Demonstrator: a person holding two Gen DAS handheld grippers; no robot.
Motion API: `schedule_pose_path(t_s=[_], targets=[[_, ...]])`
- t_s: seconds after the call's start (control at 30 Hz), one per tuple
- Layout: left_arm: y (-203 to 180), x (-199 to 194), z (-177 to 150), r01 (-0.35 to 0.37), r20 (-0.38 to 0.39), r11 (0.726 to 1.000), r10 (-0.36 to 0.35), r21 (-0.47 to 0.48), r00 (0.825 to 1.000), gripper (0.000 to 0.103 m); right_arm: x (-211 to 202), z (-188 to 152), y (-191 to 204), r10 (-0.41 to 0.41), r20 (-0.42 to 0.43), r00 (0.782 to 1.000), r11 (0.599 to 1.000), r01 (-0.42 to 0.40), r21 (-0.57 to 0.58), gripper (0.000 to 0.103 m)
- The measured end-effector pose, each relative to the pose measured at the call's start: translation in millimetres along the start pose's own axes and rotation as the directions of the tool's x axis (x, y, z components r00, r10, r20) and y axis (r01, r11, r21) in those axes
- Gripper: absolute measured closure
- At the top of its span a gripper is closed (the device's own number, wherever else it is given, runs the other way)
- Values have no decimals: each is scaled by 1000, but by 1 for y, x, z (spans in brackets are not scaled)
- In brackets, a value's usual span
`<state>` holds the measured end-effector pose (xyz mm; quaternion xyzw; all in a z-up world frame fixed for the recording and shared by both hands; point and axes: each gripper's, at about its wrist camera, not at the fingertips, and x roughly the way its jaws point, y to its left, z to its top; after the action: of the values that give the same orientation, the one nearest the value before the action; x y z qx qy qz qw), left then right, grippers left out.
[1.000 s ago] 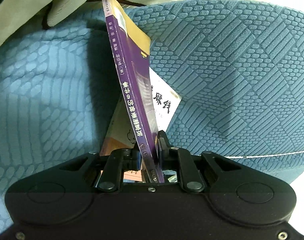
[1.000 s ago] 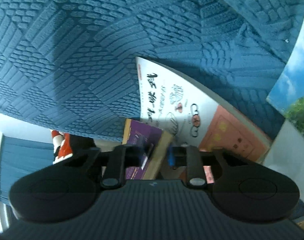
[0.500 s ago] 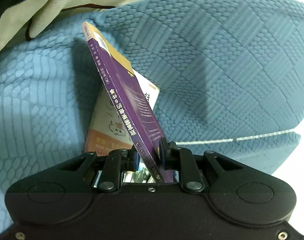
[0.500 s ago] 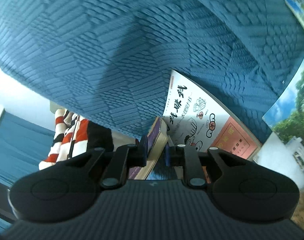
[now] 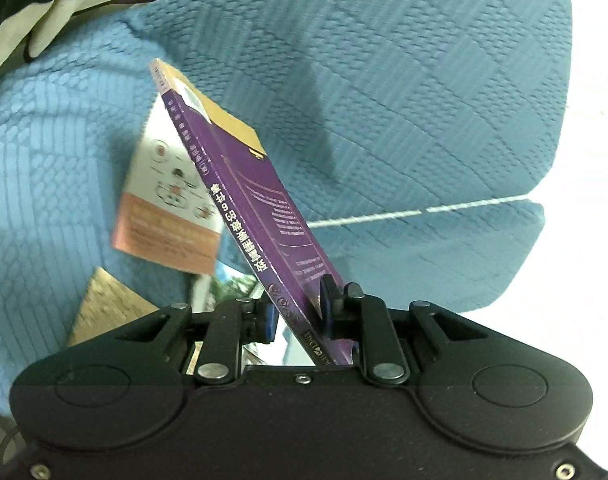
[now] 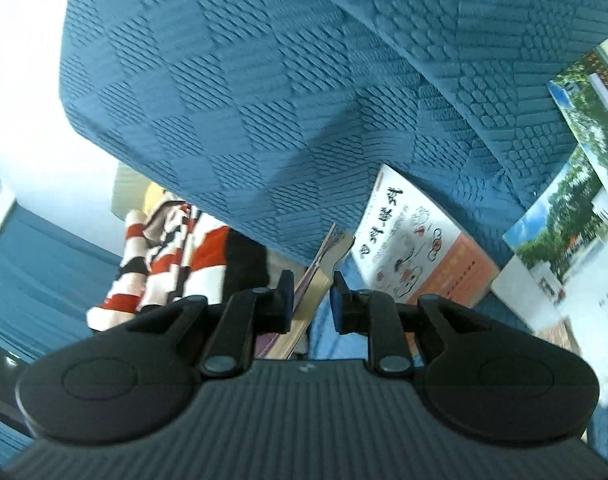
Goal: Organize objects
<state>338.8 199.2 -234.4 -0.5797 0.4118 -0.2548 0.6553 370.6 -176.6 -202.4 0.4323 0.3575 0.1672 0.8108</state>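
A purple paperback (image 5: 259, 216) with a yellow-tan cover patch hangs in the air over a blue sofa, leaning to the left. My left gripper (image 5: 295, 314) is shut on its lower spine corner, blue pads against both covers. In the right wrist view the same book (image 6: 316, 276) shows edge-on with its cream pages, and my right gripper (image 6: 312, 300) is shut on that end. A white-and-orange cartoon book (image 5: 167, 208) lies on the seat behind it, also seen as the cartoon book (image 6: 420, 256) from the right.
Textured blue sofa cushions (image 5: 404, 100) fill the background. Booklets with landscape photos (image 6: 564, 216) lie at the right, one with a brownish cover (image 5: 103, 308) lower left. A red, white and black striped garment (image 6: 171, 264) lies past the cushion edge. Cream cloth (image 5: 43, 0) sits top left.
Both grippers have risen with the purple book between them, and it has tipped further left. The cartoon book stayed on the seat and now shows apart from it.
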Motion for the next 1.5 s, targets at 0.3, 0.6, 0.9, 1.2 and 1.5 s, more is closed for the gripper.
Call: schedule_pose_path(t_s=[0.3, 0.6, 0.9, 1.2, 1.5], targets=[[-49, -27, -20, 37, -34, 999, -36, 39, 999, 83, -64, -11, 44, 3, 67, 998, 998, 0, -57, 80], [-100, -37, -53, -38, -39, 982, 46, 184, 998, 81, -126, -33, 65, -45, 131, 990, 997, 53, -59, 80], [-87, -31, -90, -157, 97, 957, 137, 242, 986, 80, -160, -74, 46, -99, 193, 976, 988, 119, -98, 79], [-42, -9, -98, -233, 72, 950, 222, 208, 972, 81, -164, -111, 6, -175, 220, 960, 982, 187, -38, 79], [12, 5, -93, -342, 53, 925, 338, 167, 940, 81, -145, -144, -23, -265, 197, 944, 958, 280, -53, 78]])
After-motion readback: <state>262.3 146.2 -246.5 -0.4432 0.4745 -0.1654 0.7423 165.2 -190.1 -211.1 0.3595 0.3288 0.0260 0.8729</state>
